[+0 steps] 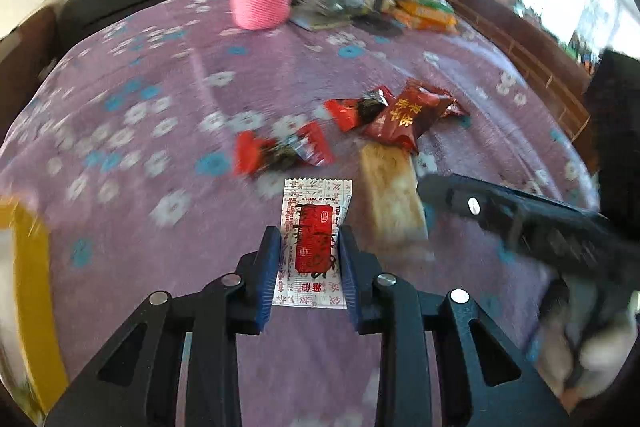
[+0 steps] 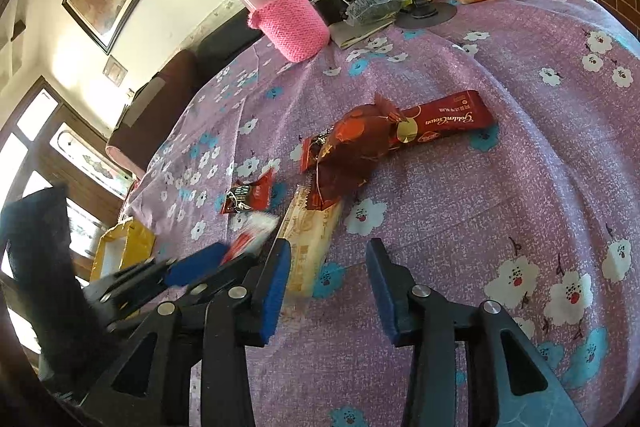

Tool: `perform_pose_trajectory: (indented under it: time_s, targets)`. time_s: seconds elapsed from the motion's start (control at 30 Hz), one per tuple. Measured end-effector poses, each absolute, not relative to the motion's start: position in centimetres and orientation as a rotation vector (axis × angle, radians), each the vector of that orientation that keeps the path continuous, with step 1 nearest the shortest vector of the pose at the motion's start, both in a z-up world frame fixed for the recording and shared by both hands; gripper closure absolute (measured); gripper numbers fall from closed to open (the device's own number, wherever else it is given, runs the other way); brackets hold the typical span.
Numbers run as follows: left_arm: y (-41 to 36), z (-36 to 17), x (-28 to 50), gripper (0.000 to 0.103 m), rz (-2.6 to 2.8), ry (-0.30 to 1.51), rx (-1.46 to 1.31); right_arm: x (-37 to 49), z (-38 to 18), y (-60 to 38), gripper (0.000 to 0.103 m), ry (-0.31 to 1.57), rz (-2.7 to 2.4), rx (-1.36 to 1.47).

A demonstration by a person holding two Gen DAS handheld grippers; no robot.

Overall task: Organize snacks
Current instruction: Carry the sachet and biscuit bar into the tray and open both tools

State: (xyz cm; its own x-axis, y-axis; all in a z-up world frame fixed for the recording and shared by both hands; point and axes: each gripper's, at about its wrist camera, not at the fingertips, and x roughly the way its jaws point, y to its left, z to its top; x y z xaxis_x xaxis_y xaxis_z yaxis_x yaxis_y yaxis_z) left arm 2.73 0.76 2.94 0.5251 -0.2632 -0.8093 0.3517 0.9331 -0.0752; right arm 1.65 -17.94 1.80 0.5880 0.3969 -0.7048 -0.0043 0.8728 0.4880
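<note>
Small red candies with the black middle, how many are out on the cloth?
2. One lies just beyond the white packet held in the left tongs; the other is tucked against the dark red bag. More may be hidden.

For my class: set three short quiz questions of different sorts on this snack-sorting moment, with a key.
1. True or false: the left gripper is shut on the white-and-red sachet.
2. Multiple choice: the right gripper is (A) open with nothing held, (B) shut on a candy, (C) out of view.
3. Fill in: the bottle at the far side of the purple floral tablecloth wears a knitted sleeve coloured ____.

Key: 1 true, its blue pads press the sachet's two edges; 2 A, though the beige wafer pack lies just beside its left finger; 3 pink.
</note>
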Motion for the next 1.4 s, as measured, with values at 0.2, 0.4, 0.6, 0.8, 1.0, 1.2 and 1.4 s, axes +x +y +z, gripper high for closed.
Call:
perform_pose_trajectory:
  time_s: [0.2,0.4,0.6,0.8,1.0,1.2,1.4]
  targets:
    - [8.2,6.2,-3.2,0.077,-0.293,0.867,-0.079,1.1,1.8,-17.4,0.053,0.895,0.251,0.443]
    - [12.3,7.2,-6.9,0.077,-0.266,0.816,-0.217,0.9,2.0,-16.5,0.045,0.879,0.249,0.383]
    - [13.2,7.2,-8.9,0.077,-0.279,0.790,-0.235,1.6,2.3,-16.3,0.041,0.945,0.265,0.408]
    - [14.1,6.7,-10.1,0.077,-0.288,0.791,-0.249,3.9,2.6,-13.0,0.039,1.010,0.164,0.279]
    - [15.9,6.5,-10.8,0.077,-0.274,0.785,-0.285,4.3,2.5,-8.6,0.067,0.991,0.000,-0.015]
    - [18.2,6.5,-11.7,0.077,-0.253,0.773,-0.333,2.5,3.1,-10.2,0.068,0.982,0.089,0.107]
    - [21.7,6.7,-12.5,0.076,-0.175,0.751,-0.368,-0.5,5.1,-8.7,0.068,0.954,0.224,0.188]
